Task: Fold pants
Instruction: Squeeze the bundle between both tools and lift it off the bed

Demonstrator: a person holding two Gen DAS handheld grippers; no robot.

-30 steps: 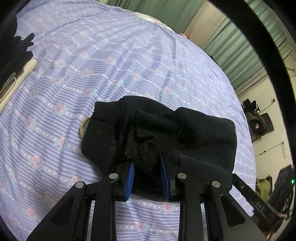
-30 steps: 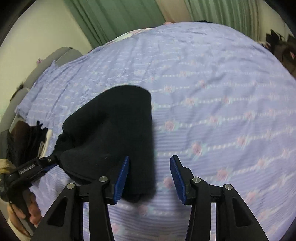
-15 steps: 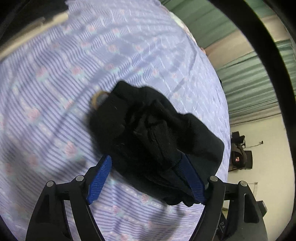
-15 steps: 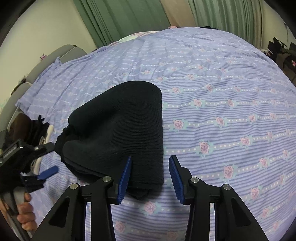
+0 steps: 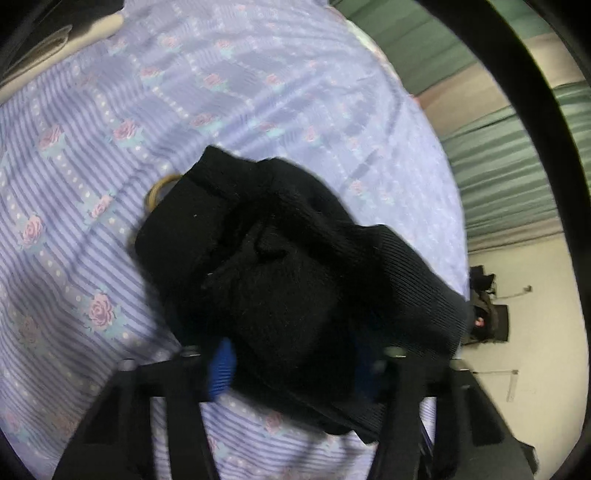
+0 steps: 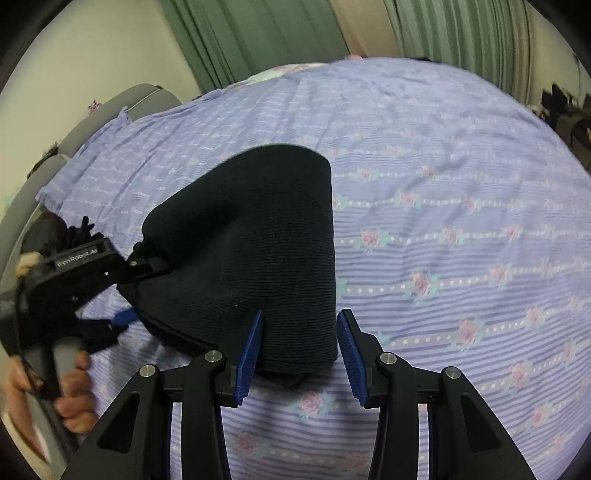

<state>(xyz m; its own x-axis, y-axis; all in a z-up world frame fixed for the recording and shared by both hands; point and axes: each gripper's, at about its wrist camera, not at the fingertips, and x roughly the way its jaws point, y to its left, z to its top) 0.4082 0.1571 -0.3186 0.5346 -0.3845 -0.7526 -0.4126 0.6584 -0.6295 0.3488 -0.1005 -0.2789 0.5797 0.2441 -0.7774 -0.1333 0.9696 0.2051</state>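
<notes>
1. Pants (image 6: 255, 251): black knit, folded into a thick bundle, lying on the sheet (image 6: 461, 206), just ahead of both grippers.
2. Right gripper (image 6: 300, 350): jaws apart, one blue pad (image 6: 249, 354) at each side of the bundle's near corner; left pad touches or nearly touches the cloth, right pad stands clear. Nothing clamped.
3. Left gripper (image 5: 295, 363): blurred; bundle's near end (image 5: 295, 295) sits between its fingers. Right finger hidden by cloth; whether it grips cannot be told.
4. Tan ring (image 5: 159, 192) pokes out from under the bundle's far-left edge.
5. Green curtain (image 6: 258, 33) beyond the bed.
</notes>
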